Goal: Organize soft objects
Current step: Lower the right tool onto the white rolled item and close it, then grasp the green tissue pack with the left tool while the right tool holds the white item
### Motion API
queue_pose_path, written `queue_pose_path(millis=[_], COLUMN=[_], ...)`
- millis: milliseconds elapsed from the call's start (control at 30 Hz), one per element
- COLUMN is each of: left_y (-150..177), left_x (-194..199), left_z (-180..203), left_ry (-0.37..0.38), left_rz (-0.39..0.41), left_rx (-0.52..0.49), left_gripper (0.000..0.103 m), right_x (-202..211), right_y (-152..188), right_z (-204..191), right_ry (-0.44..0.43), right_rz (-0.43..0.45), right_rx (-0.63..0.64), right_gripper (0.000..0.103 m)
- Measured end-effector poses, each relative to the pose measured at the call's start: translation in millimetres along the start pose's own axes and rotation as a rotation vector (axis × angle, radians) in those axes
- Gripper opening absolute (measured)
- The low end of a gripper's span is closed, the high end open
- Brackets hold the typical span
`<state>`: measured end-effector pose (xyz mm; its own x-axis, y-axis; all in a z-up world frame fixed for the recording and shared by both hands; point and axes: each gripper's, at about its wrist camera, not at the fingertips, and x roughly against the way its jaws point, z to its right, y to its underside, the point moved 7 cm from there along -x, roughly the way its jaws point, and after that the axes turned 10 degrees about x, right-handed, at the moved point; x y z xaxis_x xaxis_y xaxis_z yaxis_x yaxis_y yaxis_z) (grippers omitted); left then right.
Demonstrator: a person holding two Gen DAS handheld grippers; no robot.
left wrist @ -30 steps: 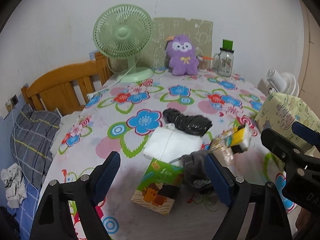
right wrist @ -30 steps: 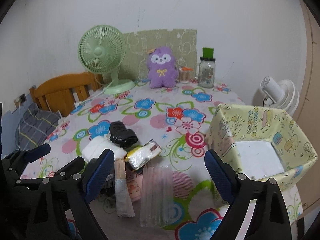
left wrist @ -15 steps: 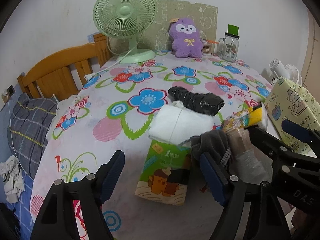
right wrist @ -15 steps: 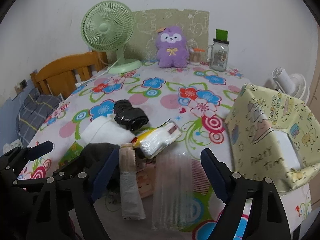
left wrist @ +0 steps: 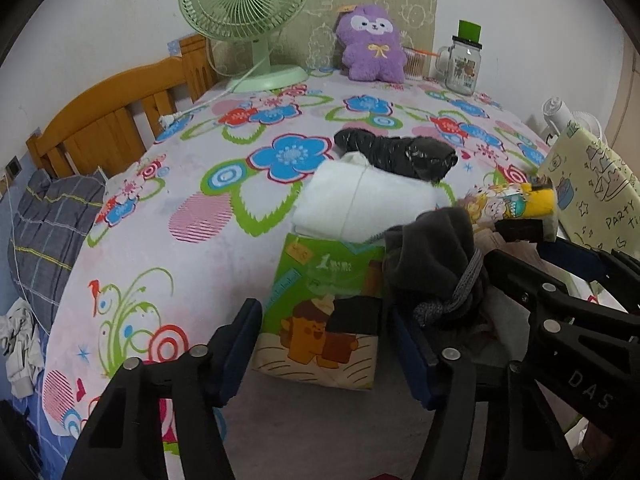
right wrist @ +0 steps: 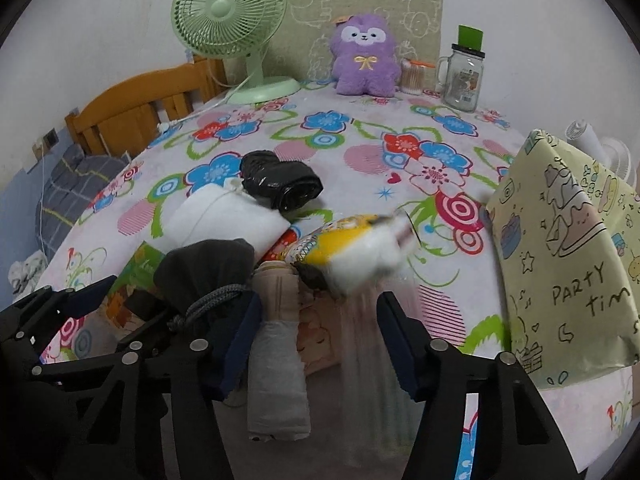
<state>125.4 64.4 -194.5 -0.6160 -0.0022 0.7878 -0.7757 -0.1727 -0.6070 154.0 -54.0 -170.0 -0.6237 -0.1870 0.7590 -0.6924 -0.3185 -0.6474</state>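
Note:
A pile of soft things lies at the near edge of the flowered table. My left gripper (left wrist: 326, 350) is open, its fingers on either side of a green tissue pack (left wrist: 324, 312). A dark grey pouch (left wrist: 434, 264) lies to its right, a white folded cloth (left wrist: 360, 200) and a black bundle (left wrist: 400, 152) behind. My right gripper (right wrist: 316, 340) is open over a beige-and-grey roll (right wrist: 278, 360) and a clear ribbed bag (right wrist: 368, 360). A yellow-and-white packet (right wrist: 352, 252) lies just ahead. The yellow paper-covered box (right wrist: 560, 260) stands at right.
A green fan (right wrist: 230, 24), purple plush (right wrist: 366, 60) and glass jar (right wrist: 462, 76) stand along the back wall. A wooden chair back (left wrist: 112, 120) and grey cloth (left wrist: 52, 224) lie off the left edge. A white fan (right wrist: 592, 148) sits behind the box.
Both grippers have moved forward and down toward the pile. The left gripper's fingers now stand on either side of the green tissue pack, and the right gripper is over the roll.

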Motion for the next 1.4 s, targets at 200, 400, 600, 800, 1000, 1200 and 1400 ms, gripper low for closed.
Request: queue_pose_path(millis=[200, 400, 600, 800, 1000, 1200, 1400], left_y=[0.4, 0.3, 2.4, 6.5, 9.1, 11.3, 11.1], left_x=[-1.9, -0.9, 2.8, 7.5, 9.0, 9.9, 10.3], left_z=[0.2, 0.2, 2.7, 2.7, 1.1, -0.6, -1.1], left_ry=[0.01, 0.011, 0.013, 0.014, 0.019, 0.022, 0.027], left_rz=[-0.004, -0.003, 0.005, 0.012, 0.011, 0.011, 0.012], left_rx=[0.006, 0.006, 0.0, -0.01, -0.009, -0.008, -0.008], left_gripper=[0.056, 0.055, 0.054, 0.054, 0.054, 0.053, 0.053], right_x=[-4.7, -4.7, 1.8, 4.4, 7.5, 6.9, 13.7], right_y=[1.7, 1.0, 2.7, 7.8, 8.7, 10.3, 5.7], right_z=[-4.4, -5.4, -6.3, -13.5, -11.3, -20.8, -18.5], right_ry=[-0.002, -0.005, -0.031, -0.035, -0.026, -0.027, -0.016], right_rz=[-0.015, -0.018, -0.017, -0.032, -0.034, -0.046, -0.023], right_rx=[0.019, 0.026, 0.016, 0.032, 0.019, 0.063, 0.054], right_gripper=[0.042, 0.04, 0.04, 0.04, 0.04, 0.04, 0.04])
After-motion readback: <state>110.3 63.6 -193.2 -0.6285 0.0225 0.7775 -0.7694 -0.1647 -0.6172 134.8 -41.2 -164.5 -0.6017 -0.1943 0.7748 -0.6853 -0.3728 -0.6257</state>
